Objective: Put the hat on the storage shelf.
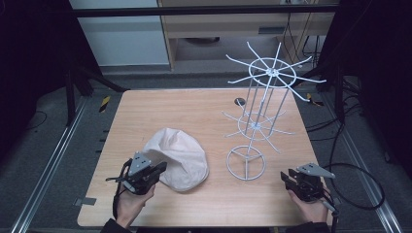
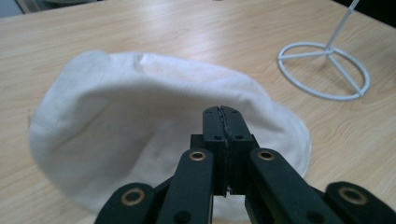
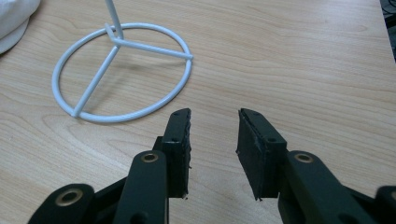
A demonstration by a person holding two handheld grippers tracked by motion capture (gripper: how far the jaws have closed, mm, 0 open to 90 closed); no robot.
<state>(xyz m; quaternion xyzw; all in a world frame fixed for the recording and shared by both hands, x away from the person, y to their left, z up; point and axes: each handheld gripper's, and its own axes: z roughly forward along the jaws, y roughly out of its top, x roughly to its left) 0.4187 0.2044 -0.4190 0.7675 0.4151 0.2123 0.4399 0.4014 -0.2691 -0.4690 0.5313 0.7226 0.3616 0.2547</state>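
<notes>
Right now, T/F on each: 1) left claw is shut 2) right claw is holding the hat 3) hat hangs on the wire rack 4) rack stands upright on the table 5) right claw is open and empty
1) The left claw is shut: true, jaws pressed together, over the white hat.
2) False: the right claw holds nothing.
3) False: the hat lies flat on the table, beside the wire rack.
4) True: it stands on its ring base.
5) True.
</notes>
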